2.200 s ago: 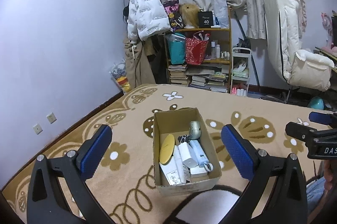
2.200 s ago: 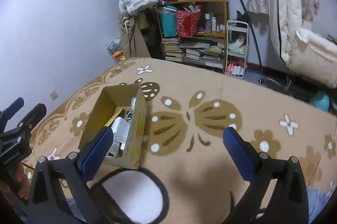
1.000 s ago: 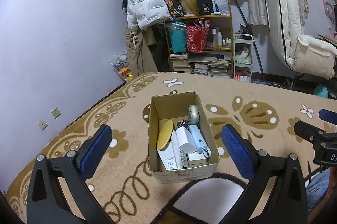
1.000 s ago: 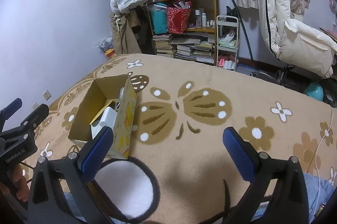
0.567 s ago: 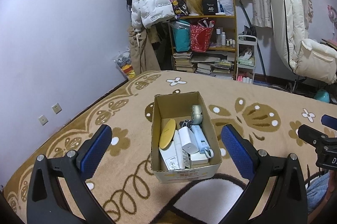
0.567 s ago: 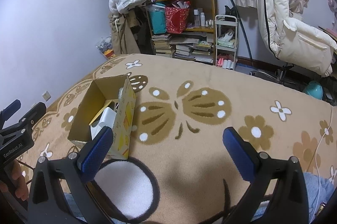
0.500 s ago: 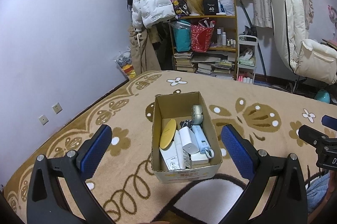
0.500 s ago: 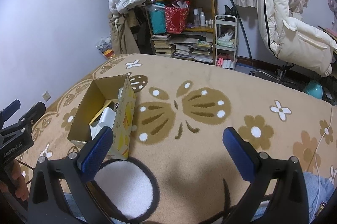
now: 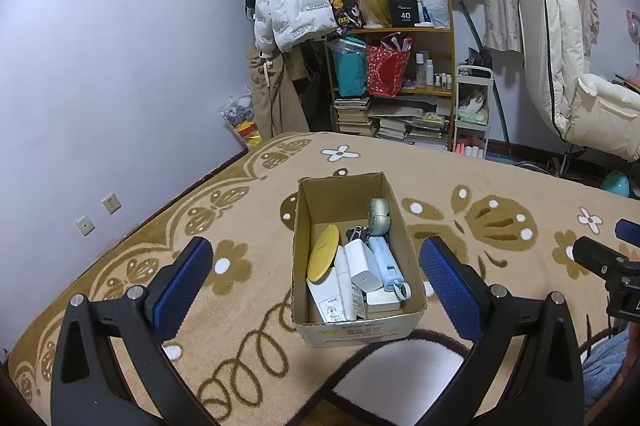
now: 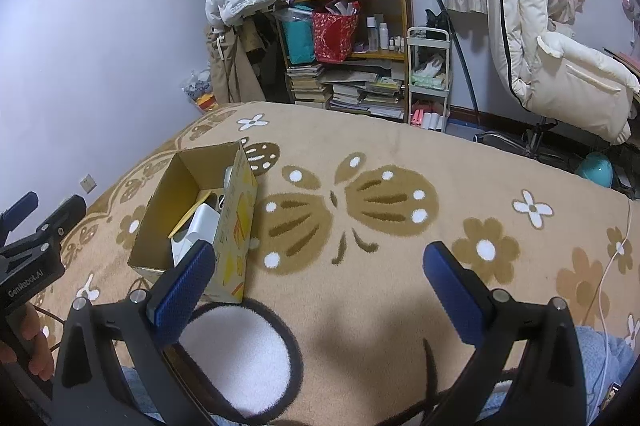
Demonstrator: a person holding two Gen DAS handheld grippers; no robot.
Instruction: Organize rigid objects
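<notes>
An open cardboard box [image 9: 404,222] stands on the patterned blanket, straight ahead in the left wrist view. It holds a yellow oval disc [image 9: 323,253], a white charger block [image 9: 363,266], a pale blue device with a loop [image 9: 386,266], a silver-green gadget [image 9: 378,216] and white flat packs [image 9: 331,300]. My left gripper [image 9: 316,276] hovers open above the box's near end, nothing between its blue pads. In the right wrist view the box [image 10: 236,222] sits to the left. My right gripper [image 10: 320,274] is open over bare blanket, holding nothing.
The tan blanket [image 10: 384,161] with brown butterflies covers the bed. A wooden shelf [image 9: 412,73] with books and bags, a hanging white jacket [image 9: 286,9] and a padded chair [image 9: 576,85] stand beyond the far edge. A hand [image 10: 34,342] grips the left tool.
Both views have shifted only slightly; the left gripper drew back a little from the box, then steadied. Both grippers stayed open and the box's contents did not move.
</notes>
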